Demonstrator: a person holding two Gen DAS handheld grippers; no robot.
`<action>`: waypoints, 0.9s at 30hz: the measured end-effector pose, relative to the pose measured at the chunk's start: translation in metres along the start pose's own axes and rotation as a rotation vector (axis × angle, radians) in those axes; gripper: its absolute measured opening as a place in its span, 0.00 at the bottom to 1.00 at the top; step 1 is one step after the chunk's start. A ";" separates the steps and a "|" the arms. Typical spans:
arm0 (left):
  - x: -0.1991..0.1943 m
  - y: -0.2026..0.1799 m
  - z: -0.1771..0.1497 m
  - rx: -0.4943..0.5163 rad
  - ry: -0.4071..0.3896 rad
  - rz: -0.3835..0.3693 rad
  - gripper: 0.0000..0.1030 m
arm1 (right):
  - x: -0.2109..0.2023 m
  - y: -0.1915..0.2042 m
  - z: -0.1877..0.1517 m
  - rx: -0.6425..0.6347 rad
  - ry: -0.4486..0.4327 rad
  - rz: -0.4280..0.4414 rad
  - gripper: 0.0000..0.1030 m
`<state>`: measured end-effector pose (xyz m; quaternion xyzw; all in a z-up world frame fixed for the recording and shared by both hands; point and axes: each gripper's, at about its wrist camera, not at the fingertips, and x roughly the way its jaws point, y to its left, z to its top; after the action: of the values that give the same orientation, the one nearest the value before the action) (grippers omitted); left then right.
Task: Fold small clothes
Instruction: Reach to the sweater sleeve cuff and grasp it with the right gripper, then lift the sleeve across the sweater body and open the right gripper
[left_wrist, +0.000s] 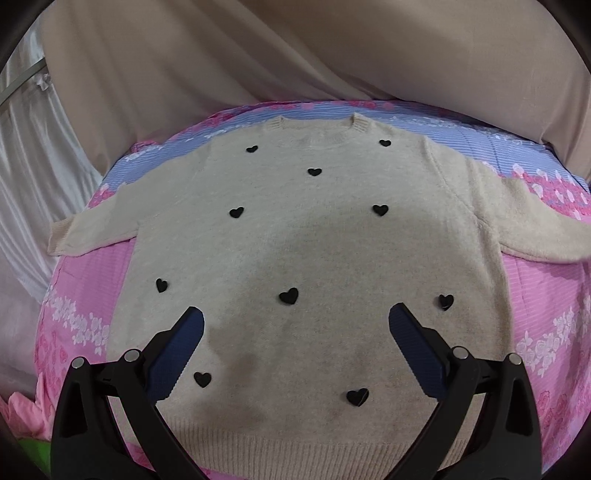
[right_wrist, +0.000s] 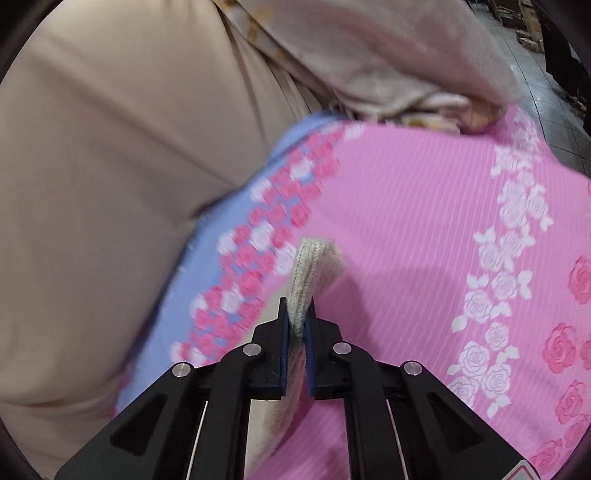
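A cream knit sweater (left_wrist: 295, 236) with small black hearts lies flat, front up, on the pink and blue floral sheet (left_wrist: 535, 295). Its collar is at the far side and both sleeves are spread out. My left gripper (left_wrist: 295, 317) is open above the sweater's lower half, jaws wide apart, holding nothing. My right gripper (right_wrist: 297, 314) is shut on the ribbed cuff of the sweater's sleeve (right_wrist: 314, 266), which sticks out past the fingertips above the sheet (right_wrist: 406, 221).
A beige cushion or sofa back (left_wrist: 258, 55) rises behind the sheet and also shows in the right wrist view (right_wrist: 92, 166). White cloth (left_wrist: 33, 155) hangs at the left. A pile of pale clothes (right_wrist: 388, 55) lies at the sheet's far edge; tiled floor (right_wrist: 546, 74) beyond.
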<state>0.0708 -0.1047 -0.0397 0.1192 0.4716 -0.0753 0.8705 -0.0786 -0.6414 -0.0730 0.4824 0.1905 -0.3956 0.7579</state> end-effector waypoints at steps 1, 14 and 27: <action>0.001 0.000 0.000 -0.004 0.002 -0.008 0.95 | -0.009 0.004 0.003 -0.003 -0.011 0.015 0.06; -0.008 0.032 0.010 -0.106 -0.052 -0.150 0.95 | -0.098 0.235 -0.049 -0.336 0.064 0.435 0.07; 0.017 0.138 0.004 -0.325 -0.064 -0.124 0.95 | -0.024 0.498 -0.378 -0.883 0.545 0.589 0.13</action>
<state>0.1168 0.0265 -0.0328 -0.0546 0.4559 -0.0552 0.8867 0.3323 -0.1876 0.0576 0.2381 0.3829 0.0858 0.8884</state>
